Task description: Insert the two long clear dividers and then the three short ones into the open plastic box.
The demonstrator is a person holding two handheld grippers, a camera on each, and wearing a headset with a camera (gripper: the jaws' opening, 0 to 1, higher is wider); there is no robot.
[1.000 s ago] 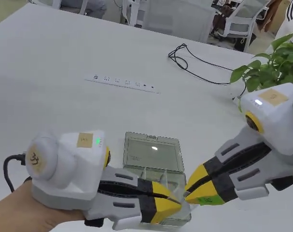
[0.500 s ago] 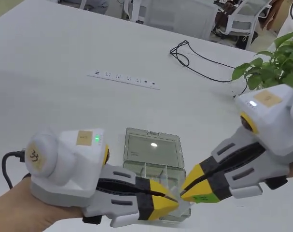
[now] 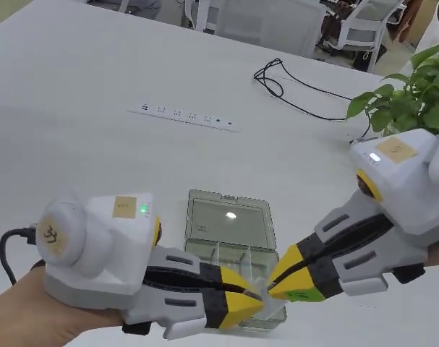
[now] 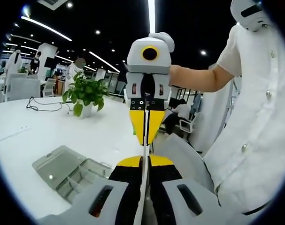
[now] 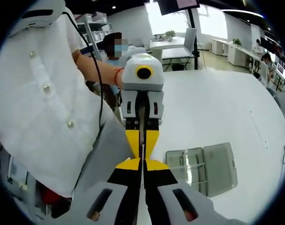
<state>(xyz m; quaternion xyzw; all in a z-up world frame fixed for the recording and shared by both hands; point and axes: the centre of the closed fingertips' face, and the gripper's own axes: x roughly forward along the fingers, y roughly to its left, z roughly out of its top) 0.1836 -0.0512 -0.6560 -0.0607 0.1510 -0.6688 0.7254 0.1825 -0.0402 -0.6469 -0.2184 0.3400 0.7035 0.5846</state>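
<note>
Tan sticker [image 3: 125,207] on left grey-yellow tool [image 3: 252,302], another on right grey-yellow tool [image 3: 273,285]; writing unreadable. Tip to tip, both pinched on thin clear plastic divider [image 3: 272,309], long axis jaw to jaw. Open smoky plastic box [image 3: 226,224] just under tips on white table [image 3: 96,72].

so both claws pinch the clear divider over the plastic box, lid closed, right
Not closed: the head view shows the clear plastic lid open, flat behind the clear plastic box. Left claw and right claw do pinch the thin clear divider over it.
</note>
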